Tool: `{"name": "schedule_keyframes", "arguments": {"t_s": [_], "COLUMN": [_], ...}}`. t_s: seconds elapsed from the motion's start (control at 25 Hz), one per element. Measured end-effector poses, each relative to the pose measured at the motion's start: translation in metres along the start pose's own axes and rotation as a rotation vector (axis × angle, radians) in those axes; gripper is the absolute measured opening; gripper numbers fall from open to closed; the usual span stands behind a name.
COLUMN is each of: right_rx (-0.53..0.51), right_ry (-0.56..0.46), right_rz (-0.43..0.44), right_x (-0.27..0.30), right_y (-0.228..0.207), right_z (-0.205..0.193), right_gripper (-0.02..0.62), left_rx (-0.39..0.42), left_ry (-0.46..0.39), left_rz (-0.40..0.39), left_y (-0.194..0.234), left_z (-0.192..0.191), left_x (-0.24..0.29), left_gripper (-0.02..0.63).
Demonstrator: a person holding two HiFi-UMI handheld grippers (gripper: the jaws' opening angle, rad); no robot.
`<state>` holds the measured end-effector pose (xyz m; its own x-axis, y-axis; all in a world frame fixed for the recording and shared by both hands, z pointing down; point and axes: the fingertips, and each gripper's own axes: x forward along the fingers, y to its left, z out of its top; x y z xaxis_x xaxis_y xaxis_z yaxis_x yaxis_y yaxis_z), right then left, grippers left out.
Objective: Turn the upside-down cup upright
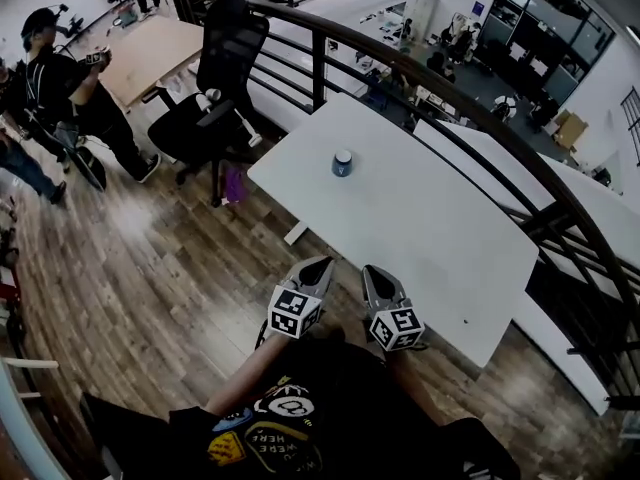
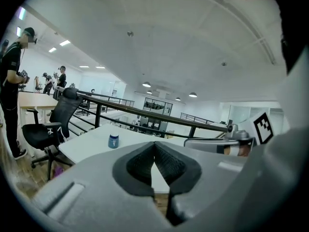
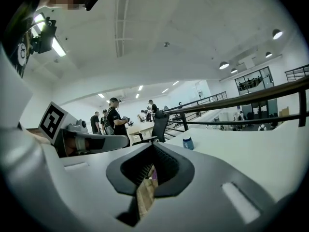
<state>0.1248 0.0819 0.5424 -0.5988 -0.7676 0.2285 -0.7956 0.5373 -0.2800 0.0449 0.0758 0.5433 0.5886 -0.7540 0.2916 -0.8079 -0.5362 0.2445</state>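
Observation:
A small blue cup (image 1: 342, 163) with a pale top end stands alone on the white table (image 1: 440, 238), toward its far left part. It shows small in the left gripper view (image 2: 113, 140) and in the right gripper view (image 3: 188, 142). My left gripper (image 1: 322, 264) and right gripper (image 1: 369, 272) hang side by side before the table's near edge, well short of the cup. Both are shut with nothing between the jaws, as the left gripper (image 2: 154, 144) and right gripper (image 3: 153, 147) views show. At this distance I cannot tell which way up the cup is.
A black office chair (image 1: 215, 88) stands at the table's far left corner. A dark metal railing (image 1: 470, 118) runs along the table's far side. People (image 1: 60, 78) stand on the wooden floor at the left, near a wooden table (image 1: 150, 48).

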Motion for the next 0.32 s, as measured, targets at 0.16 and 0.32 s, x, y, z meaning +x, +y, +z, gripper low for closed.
{"name": "schedule_keyframes", "arguments": {"t_s": [0.16,0.32], "right_rx": [0.0,0.014], "right_ry": [0.0,0.035], "right_rz": [-0.013,-0.02], "right_x": [0.036,0.08], "right_y": [0.011,0.033], "right_z": [-0.025,-0.086], "right_gripper": [0.002,0.002], "left_rx": [-0.022,-0.005], "left_ry": [0.028,0.09], "left_rz": [-0.043,-0.084], "left_y": [0.027,0.067], "left_z": [-0.023,-0.084], "left_x": [0.004,-0.005], "left_gripper": [0.005,0.005]}}
